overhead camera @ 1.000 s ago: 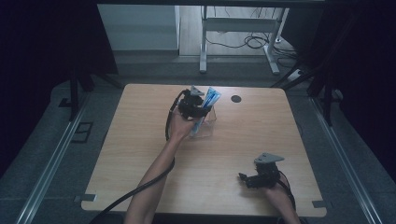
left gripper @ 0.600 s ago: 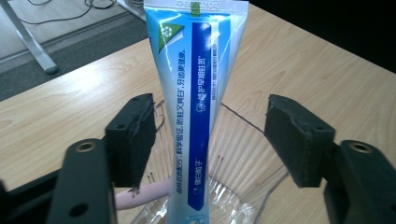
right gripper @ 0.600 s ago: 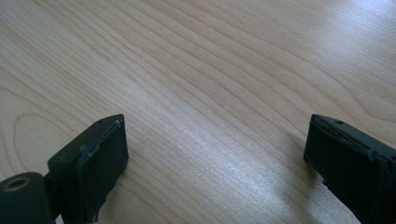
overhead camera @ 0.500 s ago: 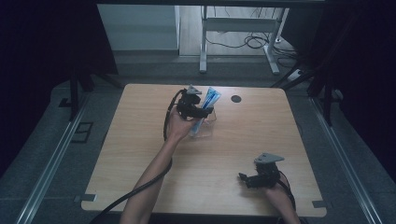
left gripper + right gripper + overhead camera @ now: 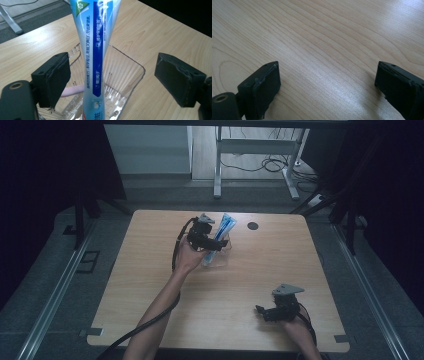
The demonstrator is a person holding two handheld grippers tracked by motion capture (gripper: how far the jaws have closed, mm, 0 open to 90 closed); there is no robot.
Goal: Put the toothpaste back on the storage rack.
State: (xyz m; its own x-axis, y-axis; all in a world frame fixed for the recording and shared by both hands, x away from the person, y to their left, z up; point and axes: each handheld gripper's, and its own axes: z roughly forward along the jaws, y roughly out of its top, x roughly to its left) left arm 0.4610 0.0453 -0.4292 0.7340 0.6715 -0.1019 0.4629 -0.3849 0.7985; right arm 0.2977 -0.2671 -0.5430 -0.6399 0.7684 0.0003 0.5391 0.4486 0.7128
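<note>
Item: our left gripper (image 5: 110,82), jaws just opened wide, releasing tube (image 5: 96,50) into cup (image 5: 130,75); right gripper (image 5: 327,87) apart, unmoved.

We see a clear ribbed plastic cup (image 5: 125,75) standing on the pale wooden table (image 5: 150,285), toward its far side. A tall blue and white toothpaste tube (image 5: 97,50) stands in the cup and leans back. A small black round disc (image 5: 252,225) lies on the table to the cup's right, near the far edge.
</note>
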